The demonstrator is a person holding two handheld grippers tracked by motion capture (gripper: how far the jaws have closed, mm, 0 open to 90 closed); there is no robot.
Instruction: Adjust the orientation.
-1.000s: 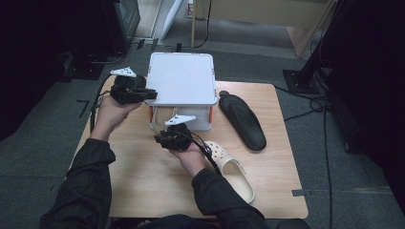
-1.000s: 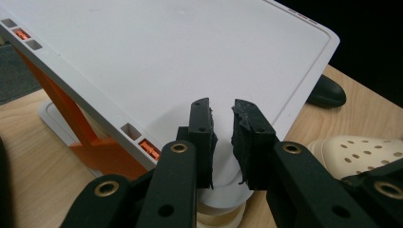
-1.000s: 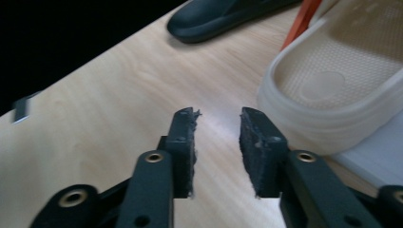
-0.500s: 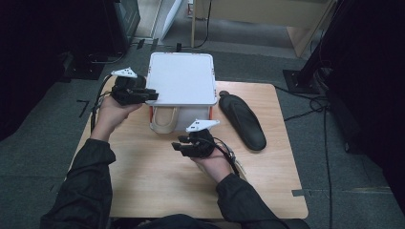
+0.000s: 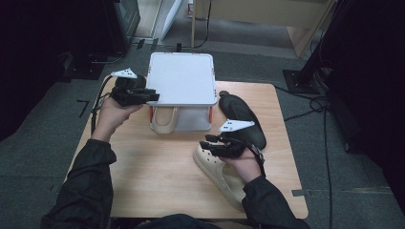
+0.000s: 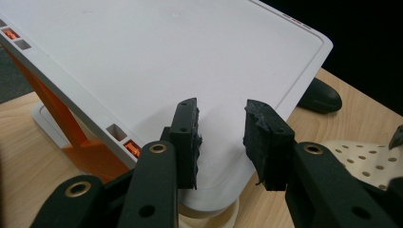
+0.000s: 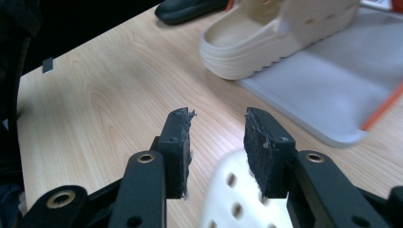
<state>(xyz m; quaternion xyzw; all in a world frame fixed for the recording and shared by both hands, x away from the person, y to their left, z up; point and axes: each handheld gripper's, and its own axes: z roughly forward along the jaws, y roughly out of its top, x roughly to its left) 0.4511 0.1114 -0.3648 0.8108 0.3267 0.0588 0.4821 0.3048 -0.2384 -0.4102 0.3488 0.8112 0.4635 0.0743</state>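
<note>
In the high view the left tool (image 5: 152,95) sits at the left edge of the white shoe rack (image 5: 181,78), under whose top shelf one cream clog (image 5: 165,119) stands, while the right tool (image 5: 206,144) hovers over the toe of the second cream clog (image 5: 219,174) lying on the surface (image 5: 157,176) beside a black shoe (image 5: 241,117). In the left gripper view the jaws, just opening, stand apart over the rack's top with nothing between them. In the right gripper view the jaws stand apart, empty, above the second clog's perforated toe.
</note>
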